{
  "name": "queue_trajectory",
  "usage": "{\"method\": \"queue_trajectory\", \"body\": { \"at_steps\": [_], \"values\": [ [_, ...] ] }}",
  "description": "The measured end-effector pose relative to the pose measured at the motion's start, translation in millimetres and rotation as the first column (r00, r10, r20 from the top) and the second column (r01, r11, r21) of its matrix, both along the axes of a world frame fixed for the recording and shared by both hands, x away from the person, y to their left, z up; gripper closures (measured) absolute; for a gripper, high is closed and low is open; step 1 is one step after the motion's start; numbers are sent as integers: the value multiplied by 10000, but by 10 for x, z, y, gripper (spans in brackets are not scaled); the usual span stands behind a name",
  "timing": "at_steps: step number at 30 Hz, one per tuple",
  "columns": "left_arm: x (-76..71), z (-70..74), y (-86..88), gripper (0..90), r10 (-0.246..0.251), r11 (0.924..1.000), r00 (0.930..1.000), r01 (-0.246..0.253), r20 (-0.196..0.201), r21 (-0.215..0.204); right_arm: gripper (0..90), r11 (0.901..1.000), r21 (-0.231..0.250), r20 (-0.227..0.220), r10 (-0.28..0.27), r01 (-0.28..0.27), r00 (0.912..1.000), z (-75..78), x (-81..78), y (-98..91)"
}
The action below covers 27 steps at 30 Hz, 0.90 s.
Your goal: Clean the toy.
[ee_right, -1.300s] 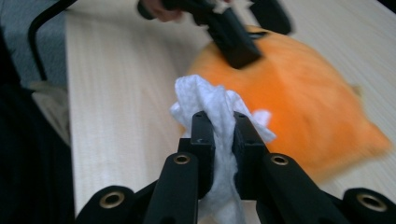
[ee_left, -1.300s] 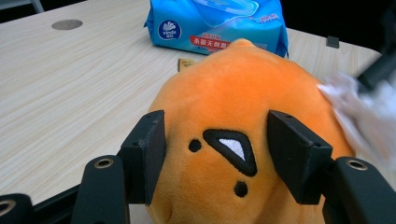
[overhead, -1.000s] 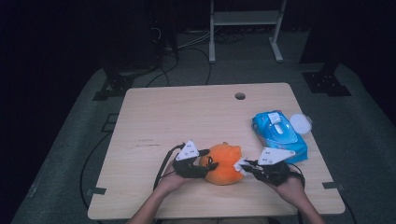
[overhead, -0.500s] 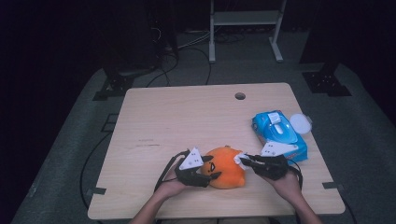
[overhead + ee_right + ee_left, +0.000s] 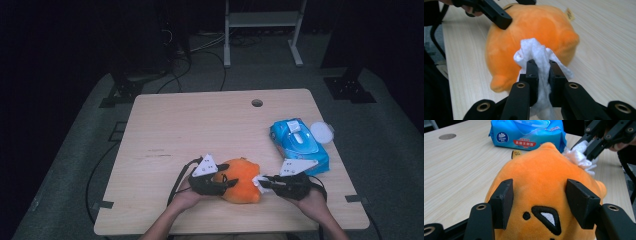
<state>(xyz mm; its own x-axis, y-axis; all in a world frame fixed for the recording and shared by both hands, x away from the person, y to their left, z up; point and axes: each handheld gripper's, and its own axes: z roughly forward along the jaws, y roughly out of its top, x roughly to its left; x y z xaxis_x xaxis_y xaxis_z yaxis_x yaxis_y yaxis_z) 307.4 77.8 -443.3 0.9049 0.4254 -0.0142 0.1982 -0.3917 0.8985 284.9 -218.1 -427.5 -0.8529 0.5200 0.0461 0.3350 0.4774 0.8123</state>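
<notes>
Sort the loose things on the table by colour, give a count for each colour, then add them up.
Orange: 1, the plush toy
Blue: 1, the wet-wipe pack
White: 2, the wipe in the right gripper and the round lid beside the pack
Total: 4

Dimly lit from above in the high view, with the wooden table [image 5: 200, 130] the one bright patch and the floor and background sunk in near black; soft and slightly grainy overall; brighter and more even in both gripper views; sharp on the orange plush toy [image 5: 544, 182]; mildly blurred at the near black jaws and far table edges; no harsh glare.
</notes>
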Motion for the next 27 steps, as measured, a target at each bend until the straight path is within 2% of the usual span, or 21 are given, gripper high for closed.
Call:
{"method": "queue_trajectory", "body": {
  "at_steps": [4,6,10,14,15,20,23,26,27],
  "values": [
    [-44,-13,-20,404,-296,9996,9992,295,260,43,805,9932,761,752,-942,885,9927,142,60,22],
    [-62,-12,-28,405,-307,9995,9990,304,316,110,804,9902,778,828,-1222,1159,9890,150,126,63],
    [-52,-13,-13,409,-300,9995,9992,298,249,111,804,9924,604,505,-1101,1070,9926,67,135,74],
    [-55,-13,-16,408,-247,9997,9995,245,221,94,804,9973,-99,357,-719,723,9968,11,20,21],
    [-62,-12,-21,408,-250,9997,9994,248,223,84,804,9972,-121,307,-739,743,9968,15,-1,9],
    [-105,-5,-56,408,-395,9990,9987,387,333,239,802,9934,692,814,-968,913,9920,190,59,99],
    [-123,-7,-54,407,-387,9989,9988,379,301,284,802,9949,483,773,-923,888,9927,181,140,212],
    [-115,50,-35,379,-777,9967,9969,773,136,251,803,9965,370,672,-777,753,9947,126,123,219],
    [-112,88,-35,341,-946,9954,9955,945,40,158,803,9971,281,744,-721,702,9946,112,97,213]
  ]
}}
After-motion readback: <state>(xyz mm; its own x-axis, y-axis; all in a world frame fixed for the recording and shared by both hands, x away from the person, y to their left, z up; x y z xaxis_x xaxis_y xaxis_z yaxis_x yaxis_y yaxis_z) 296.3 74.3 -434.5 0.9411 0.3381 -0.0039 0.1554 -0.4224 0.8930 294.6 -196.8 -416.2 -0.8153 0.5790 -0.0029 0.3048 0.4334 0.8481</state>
